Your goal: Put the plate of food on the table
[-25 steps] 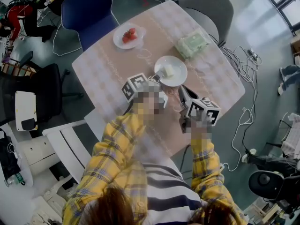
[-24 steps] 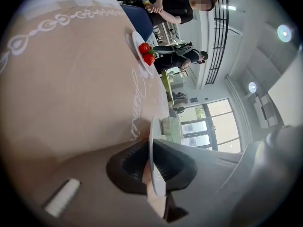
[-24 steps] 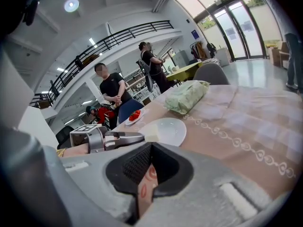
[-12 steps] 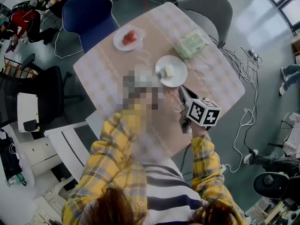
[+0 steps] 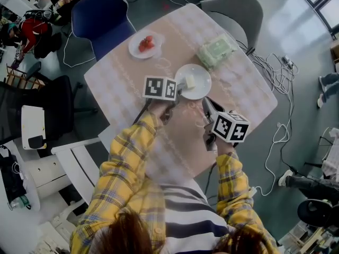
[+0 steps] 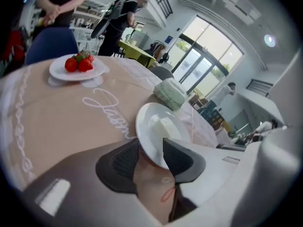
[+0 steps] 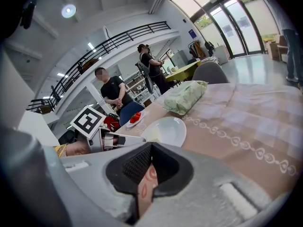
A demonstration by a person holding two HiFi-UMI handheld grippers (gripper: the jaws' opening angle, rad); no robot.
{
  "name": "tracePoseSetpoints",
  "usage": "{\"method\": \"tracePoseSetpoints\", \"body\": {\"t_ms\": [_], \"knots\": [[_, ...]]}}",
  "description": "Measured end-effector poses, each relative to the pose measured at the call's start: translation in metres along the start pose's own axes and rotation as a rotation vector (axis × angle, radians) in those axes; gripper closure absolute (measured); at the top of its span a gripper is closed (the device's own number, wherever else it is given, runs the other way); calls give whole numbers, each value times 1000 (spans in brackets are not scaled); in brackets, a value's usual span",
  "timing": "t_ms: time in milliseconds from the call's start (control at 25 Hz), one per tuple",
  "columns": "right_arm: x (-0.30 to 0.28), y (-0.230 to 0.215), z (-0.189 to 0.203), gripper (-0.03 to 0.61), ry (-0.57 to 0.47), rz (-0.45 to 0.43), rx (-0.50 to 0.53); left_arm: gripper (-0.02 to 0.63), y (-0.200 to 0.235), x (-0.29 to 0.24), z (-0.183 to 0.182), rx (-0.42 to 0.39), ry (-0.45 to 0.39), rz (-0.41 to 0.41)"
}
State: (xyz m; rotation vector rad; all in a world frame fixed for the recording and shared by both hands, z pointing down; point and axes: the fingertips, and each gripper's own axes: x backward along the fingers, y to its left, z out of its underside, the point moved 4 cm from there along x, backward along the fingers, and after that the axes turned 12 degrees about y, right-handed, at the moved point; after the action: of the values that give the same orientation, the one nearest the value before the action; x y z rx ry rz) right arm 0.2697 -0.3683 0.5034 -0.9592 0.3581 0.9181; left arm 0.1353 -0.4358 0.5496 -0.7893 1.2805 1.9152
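Beige-clothed table (image 5: 122, 73); grey floor (image 5: 296, 36); loose cables (image 5: 265, 66)

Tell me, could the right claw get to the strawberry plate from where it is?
Probably not directly. The strawberry plate sits across the table, and the left claw, its jaws having just been opening around the rim of the white plate, stands between it and the right claw.

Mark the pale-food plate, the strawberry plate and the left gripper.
pale-food plate (image 5: 202, 77), head view, bare surface right of the food.
strawberry plate (image 5: 134, 47), head view, bare left rim.
left gripper (image 6: 150, 148), left gripper view, midway between its jaw tips.
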Motion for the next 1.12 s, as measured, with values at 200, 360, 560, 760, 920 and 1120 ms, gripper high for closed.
{"method": "tracePoseSetpoints", "body": {"t_ms": [200, 360, 560, 760, 920, 1120], "knots": [[-2, -3, 2, 581, 9, 7, -3, 611, 1, 24, 0, -173, -126, -168], [-4, -3, 2, 581, 9, 24, 3, 611, -25, 34, 2, -235, -211, -88], [-5, 0, 4, 581, 5, 42, 25, 611, -45, 29, 18, -275, -237, -27], [-2, 4, 12, 581, -3, 44, 30, 611, -54, 30, 36, -257, -269, 20], [3, 10, 18, 581, -9, 54, 36, 611, -59, 35, 47, -226, -277, 60], [11, 20, 28, 581, -32, 61, 40, 611, -69, 42, 65, -239, -276, 105]]}}
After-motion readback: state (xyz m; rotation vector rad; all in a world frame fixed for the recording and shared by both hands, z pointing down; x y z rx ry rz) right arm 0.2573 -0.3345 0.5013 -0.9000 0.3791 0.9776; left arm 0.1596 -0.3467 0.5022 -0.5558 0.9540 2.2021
